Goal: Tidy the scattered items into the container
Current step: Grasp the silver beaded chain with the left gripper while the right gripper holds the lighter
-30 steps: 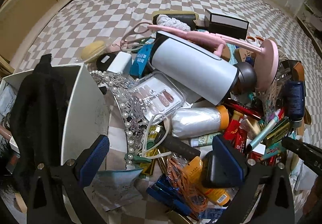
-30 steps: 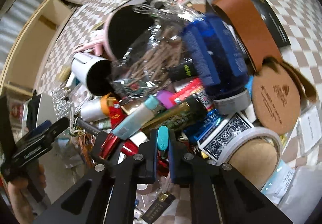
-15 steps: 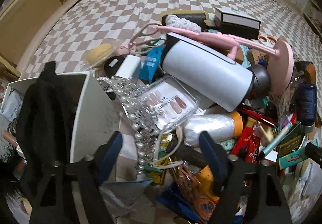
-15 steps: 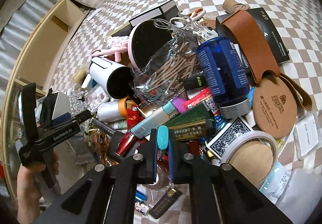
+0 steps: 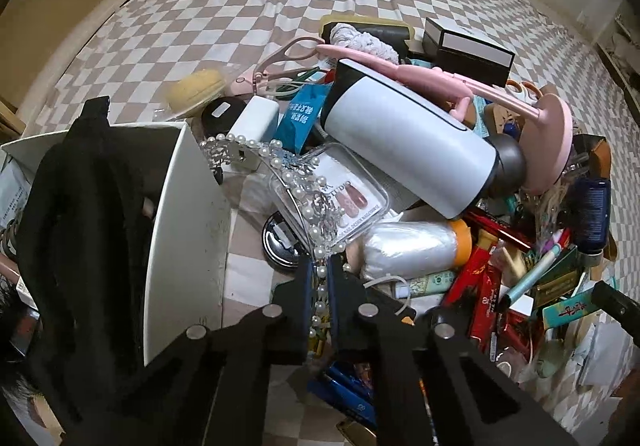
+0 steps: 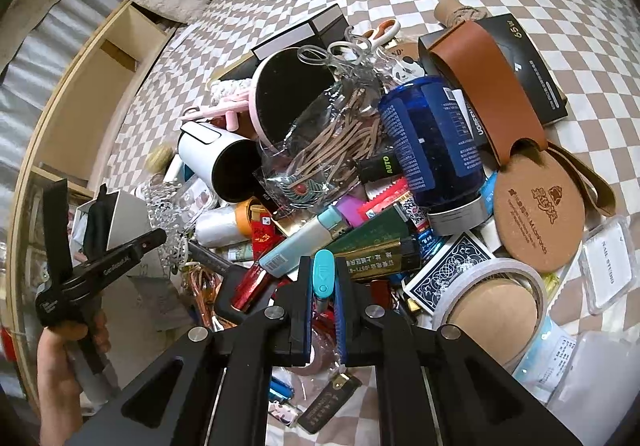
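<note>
a checkered fabric bedspread [image 5: 248, 5] carries the heap. the white, smooth-walled container [image 5: 188, 213] sits at nine o'clock in the left view, soft black cloth [image 5: 80, 205] draped inside it. a glossy white cylinder [image 5: 404, 149] lies tilted across the pile at one o'clock, above a clear plastic nail-tip case [image 5: 344, 201]. the left gripper [image 5: 318, 286] has its jaws pinched narrow on a beaded pearl tiara [image 5: 296, 181], just beside the container's wall. the right gripper [image 6: 322, 282] clamps a small teal plastic piece [image 6: 323, 274], oblong and rounded.
</note>
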